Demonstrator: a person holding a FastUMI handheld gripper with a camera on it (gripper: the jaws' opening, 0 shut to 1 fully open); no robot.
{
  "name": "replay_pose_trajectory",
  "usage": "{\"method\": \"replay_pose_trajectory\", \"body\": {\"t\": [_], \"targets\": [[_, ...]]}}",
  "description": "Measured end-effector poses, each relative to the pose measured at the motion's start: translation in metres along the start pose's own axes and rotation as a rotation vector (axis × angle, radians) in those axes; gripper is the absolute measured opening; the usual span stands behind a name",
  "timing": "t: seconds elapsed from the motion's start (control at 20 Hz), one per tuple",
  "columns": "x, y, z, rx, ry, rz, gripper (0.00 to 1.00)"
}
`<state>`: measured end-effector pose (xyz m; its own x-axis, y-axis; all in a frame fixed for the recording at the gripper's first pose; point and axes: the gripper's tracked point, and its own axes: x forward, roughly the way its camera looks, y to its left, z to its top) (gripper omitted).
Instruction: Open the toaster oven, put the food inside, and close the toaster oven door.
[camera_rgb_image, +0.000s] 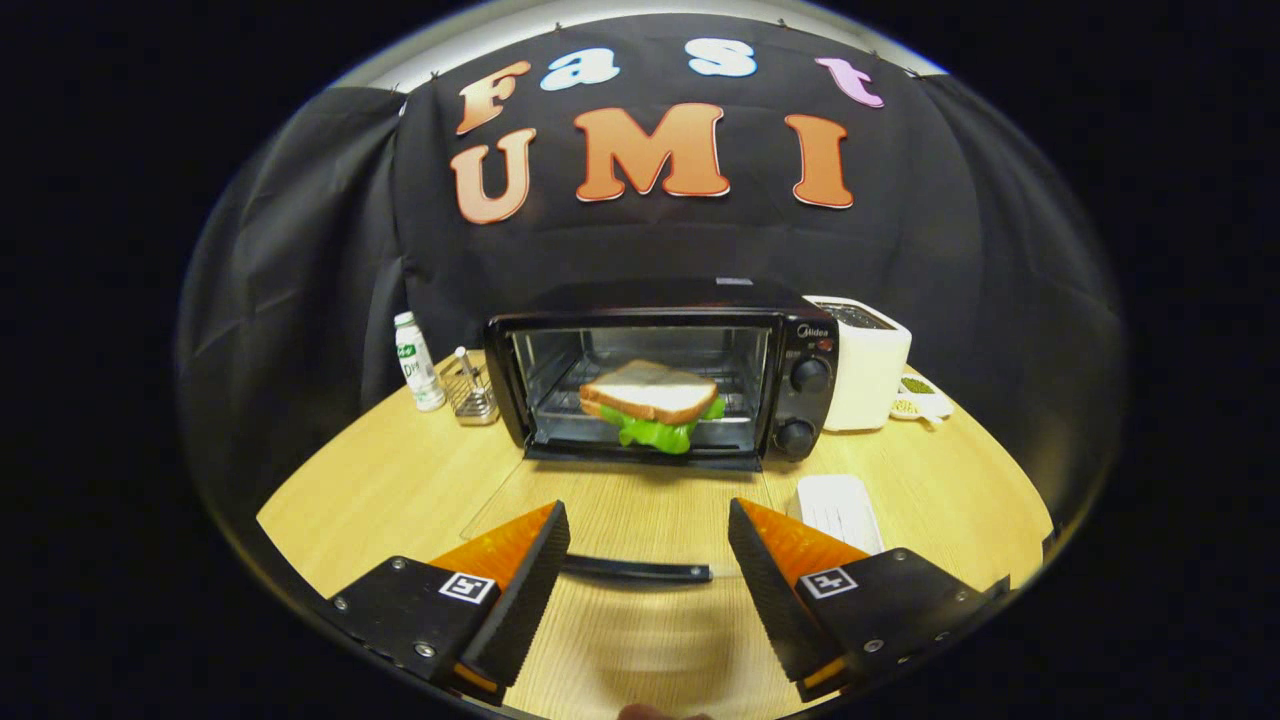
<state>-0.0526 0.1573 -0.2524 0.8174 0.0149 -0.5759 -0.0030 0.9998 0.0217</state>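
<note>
Setting: a light wooden table (400, 480) in a booth; a black toaster oven (665, 375) stands at the far middle of it
Oven door: the glass door (600, 500) is folded all the way down and lies flat toward the near side; its dark handle (637, 570) runs crosswise at the door's near edge
Food: a sandwich (650, 400) of white bread with green lettuce sits inside the oven on the rack; the lettuce hangs over the rack's front edge, toward the doorway
Gripper: the gripper (648, 560) has its jaws spread wide and holds nothing; the door handle lies in the gap between the two fingers, touching neither as far as can be seen
Stage: judging by this, the food is in and only the closing of the door is left
Risk, handle: the handle is thin and low against the table; fingers that pinch too high or off centre could slip off, and the door would drop back open
Risk, lettuce: the overhanging leaf could be caught by the rising door, keeping it from shutting or dragging the sandwich askew
Risk, oven: a hard upward push could shove the light oven toward the far wall
Neighbours: a small white ridged tray (840, 510) lies just right of the door; a white toaster (868, 365) stands right of the oven; a bottle (415, 360) and a small wire rack (470, 390) stand to its left; a wide sweep of the right finger could knock the tray
</note>
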Motion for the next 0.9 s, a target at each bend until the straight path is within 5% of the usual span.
{"method": "replay_pose_trajectory", "body": {"t": [0.4, 0.9], "targets": [[-0.011, 0.010, -0.085, 0.012, 0.171, -0.012, 0.96], [0.032, 0.003, -0.095, 0.037, 0.246, -0.024, 0.96]]}}
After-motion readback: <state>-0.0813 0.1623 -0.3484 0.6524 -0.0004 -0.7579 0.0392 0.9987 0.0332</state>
